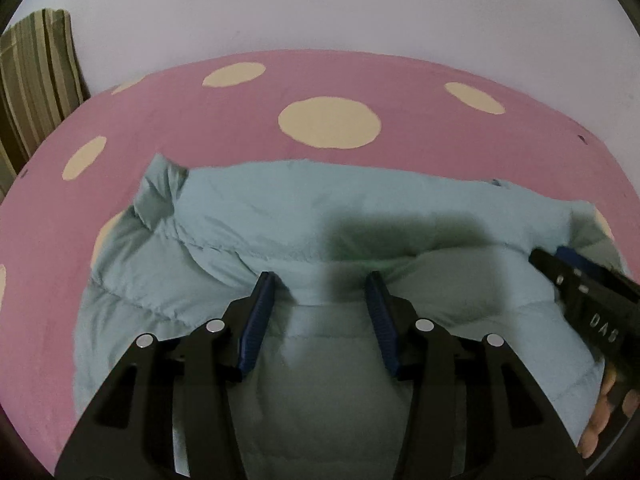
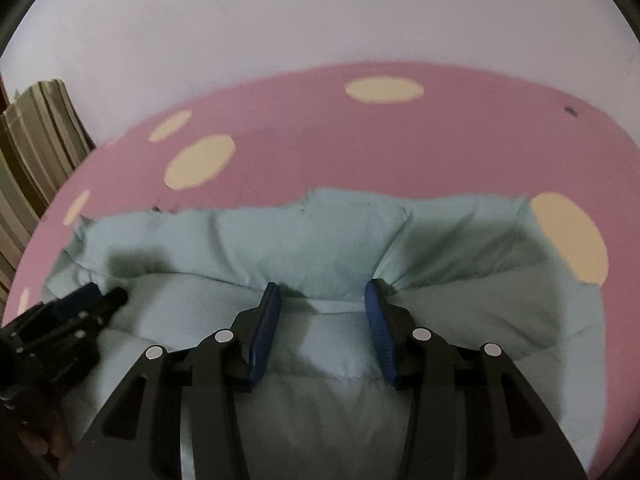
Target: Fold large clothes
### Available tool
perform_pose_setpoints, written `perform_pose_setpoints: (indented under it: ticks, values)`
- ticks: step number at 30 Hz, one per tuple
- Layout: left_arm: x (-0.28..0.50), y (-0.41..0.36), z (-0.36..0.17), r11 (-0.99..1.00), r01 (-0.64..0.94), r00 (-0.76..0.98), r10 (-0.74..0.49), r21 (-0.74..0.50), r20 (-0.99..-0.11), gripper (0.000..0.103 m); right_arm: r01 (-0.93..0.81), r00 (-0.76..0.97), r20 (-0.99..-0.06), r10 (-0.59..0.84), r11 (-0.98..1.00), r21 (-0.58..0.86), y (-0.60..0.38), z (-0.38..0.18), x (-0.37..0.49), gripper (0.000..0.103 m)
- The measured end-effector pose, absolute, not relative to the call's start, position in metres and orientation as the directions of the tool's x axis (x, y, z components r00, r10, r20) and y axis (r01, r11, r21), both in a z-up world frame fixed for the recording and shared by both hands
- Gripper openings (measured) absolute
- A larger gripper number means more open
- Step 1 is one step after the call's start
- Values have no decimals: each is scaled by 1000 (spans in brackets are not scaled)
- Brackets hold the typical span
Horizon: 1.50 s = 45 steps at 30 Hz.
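Pink spotted bedsheet (image 1: 200, 120), striped cushion (image 1: 36, 80), white wall (image 1: 320, 8)

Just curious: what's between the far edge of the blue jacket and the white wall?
Only bedsheet: the pink sheet with cream dots runs bare from the jacket to the wall. Both wrist views show it.

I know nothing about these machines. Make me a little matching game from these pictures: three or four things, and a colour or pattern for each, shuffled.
Things:
1. puffer jacket
2. bedsheet
3. claw pads
4. curtain

Looks:
A. dark blue
B. olive stripes
C. pale blue-green, quilted
D. pink with cream dots

Pairs: 1-C, 2-D, 3-A, 4-B
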<state>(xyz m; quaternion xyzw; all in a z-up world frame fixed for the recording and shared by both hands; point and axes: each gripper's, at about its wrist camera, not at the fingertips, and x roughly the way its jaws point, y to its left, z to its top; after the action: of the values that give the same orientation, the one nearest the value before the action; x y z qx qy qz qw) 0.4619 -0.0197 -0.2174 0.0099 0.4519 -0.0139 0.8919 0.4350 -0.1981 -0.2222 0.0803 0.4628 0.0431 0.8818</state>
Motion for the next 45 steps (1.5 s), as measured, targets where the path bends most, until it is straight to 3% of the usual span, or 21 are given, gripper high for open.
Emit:
perform_pose_setpoints:
  ticks: [16, 23, 29, 35, 41, 45]
  values:
    - [467, -24, -238, 998, 40, 617, 20, 57, -787, 48, -17, 590, -799, 116, 991, 131, -191, -236, 437, 45]
    - [428, -24, -204, 998, 28, 653, -56, -49, -755, 49, -35, 637, -757, 149, 986, 164, -186, -204, 403, 45]
    - [428, -51, -236, 995, 84, 613, -7, 57, -790, 51, -84, 616, -782, 100, 995, 61, -161, -223, 402, 45]
    - [433, -53, -253, 993, 86, 612, 9, 78, -791, 51, -88, 607, -790, 88, 995, 43, -163, -245, 415, 46]
    - [417, -33, -219, 997, 77, 631, -30, 24, -775, 51, -80, 624, -768, 142, 990, 117, -183, -216, 413, 46]
    - [400, 11, -201, 1000, -25, 672, 2, -20, -741, 55, 5, 687, -724, 63, 996, 91, -220, -191, 386, 46]
